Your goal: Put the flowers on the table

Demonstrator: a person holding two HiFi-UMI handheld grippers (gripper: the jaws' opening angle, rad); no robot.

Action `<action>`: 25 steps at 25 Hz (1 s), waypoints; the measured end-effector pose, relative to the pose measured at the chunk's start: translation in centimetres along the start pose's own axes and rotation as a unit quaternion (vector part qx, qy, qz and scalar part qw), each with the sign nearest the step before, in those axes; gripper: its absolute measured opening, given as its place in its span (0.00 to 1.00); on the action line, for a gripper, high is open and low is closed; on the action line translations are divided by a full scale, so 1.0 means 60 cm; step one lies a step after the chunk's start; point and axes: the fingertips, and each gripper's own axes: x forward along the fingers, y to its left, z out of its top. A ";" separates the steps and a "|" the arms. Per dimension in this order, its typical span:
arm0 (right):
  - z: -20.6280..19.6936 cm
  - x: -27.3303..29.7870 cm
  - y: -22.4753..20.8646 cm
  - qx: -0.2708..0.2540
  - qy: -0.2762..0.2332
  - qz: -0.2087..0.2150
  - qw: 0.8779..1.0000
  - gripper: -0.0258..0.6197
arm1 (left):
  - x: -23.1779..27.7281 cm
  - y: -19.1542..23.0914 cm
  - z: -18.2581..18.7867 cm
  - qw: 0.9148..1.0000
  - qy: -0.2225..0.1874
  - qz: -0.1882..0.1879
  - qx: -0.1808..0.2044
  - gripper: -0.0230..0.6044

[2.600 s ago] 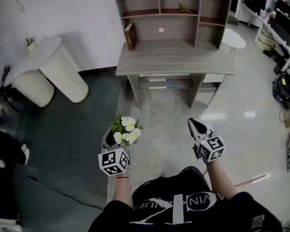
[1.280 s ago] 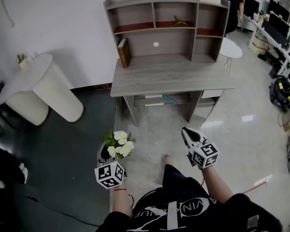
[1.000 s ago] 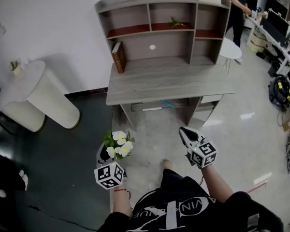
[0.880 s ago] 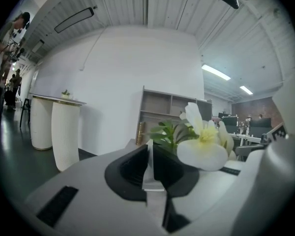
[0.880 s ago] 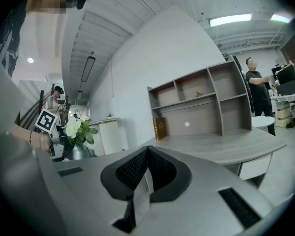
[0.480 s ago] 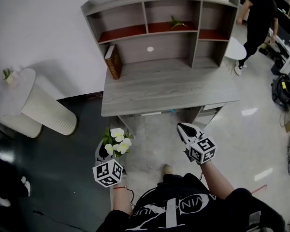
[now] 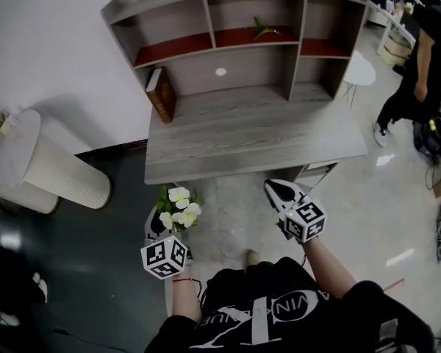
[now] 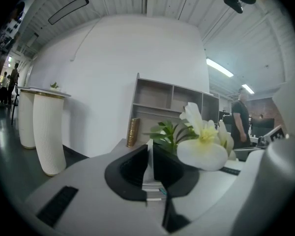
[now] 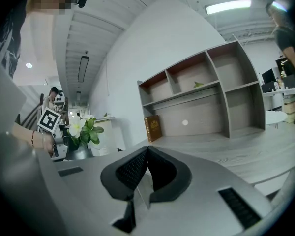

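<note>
White flowers with green leaves [image 7: 178, 206] stand in a small dark pot, and my left gripper [image 7: 157, 223] is shut on it just in front of the grey desk [image 7: 257, 134]. In the left gripper view one bloom [image 8: 202, 146] rises right of the nearly closed jaws of the left gripper [image 8: 150, 151]. My right gripper [image 7: 278, 190] is shut and holds nothing, level with the desk's front edge. The right gripper view shows the right gripper [image 9: 147, 151] with its jaws meeting, and the flowers [image 9: 83, 127] off to the left.
The desk carries a hutch of shelves [image 7: 228, 20]. A brown book [image 7: 160, 94] leans at its left and a green sprig [image 7: 263, 28] lies on a shelf. A white pedestal table [image 7: 29, 160] stands left. A person [image 7: 426, 57] walks at right by a small round table [image 7: 360, 68].
Both grippers have come forward to the desk, which now fills more of the head view. The flowers stay in the left gripper. The person at right has walked nearer.
</note>
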 end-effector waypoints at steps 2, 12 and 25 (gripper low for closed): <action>-0.007 -0.002 -0.005 0.004 0.003 -0.001 1.000 0.06 | 0.005 0.000 -0.008 1.000 0.005 0.001 -0.003 0.09; 0.002 0.027 -0.015 0.019 0.003 -0.003 1.000 0.06 | 0.032 0.013 -0.011 1.000 0.027 0.002 -0.002 0.09; 0.024 0.136 -0.063 0.016 0.011 -0.020 1.000 0.06 | 0.207 0.030 0.011 0.998 0.034 -0.046 -0.007 0.09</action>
